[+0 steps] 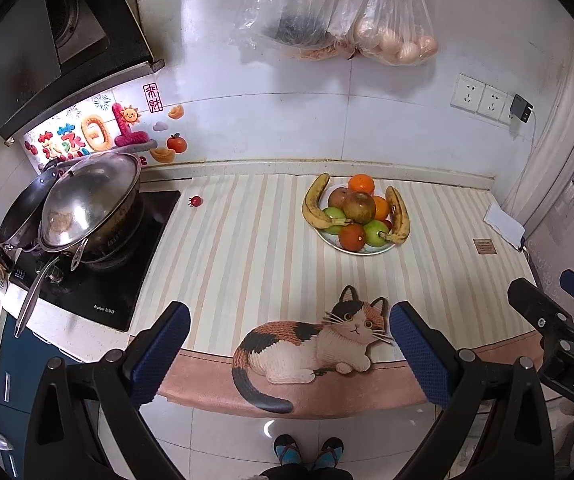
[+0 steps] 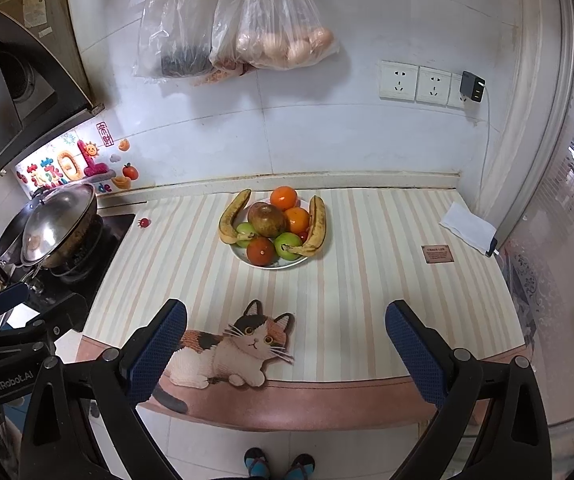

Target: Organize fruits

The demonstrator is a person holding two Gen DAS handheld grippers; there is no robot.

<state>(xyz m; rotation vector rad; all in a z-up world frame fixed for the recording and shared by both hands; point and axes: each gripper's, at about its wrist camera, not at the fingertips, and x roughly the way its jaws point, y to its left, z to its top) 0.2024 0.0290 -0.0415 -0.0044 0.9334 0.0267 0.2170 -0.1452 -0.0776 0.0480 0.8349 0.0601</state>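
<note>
A white plate stands on the striped counter mat toward the back. It holds two bananas, oranges, green apples, a brownish apple and a red fruit. A small red fruit lies alone on the mat beside the stove. My left gripper is open and empty, over the counter's front edge. My right gripper is open and empty, also at the front edge, well short of the plate.
A stove with lidded steel pans stands at the left. Plastic bags hang on the wall above the plate. A folded white cloth lies at the right edge. A cat picture marks the mat's front.
</note>
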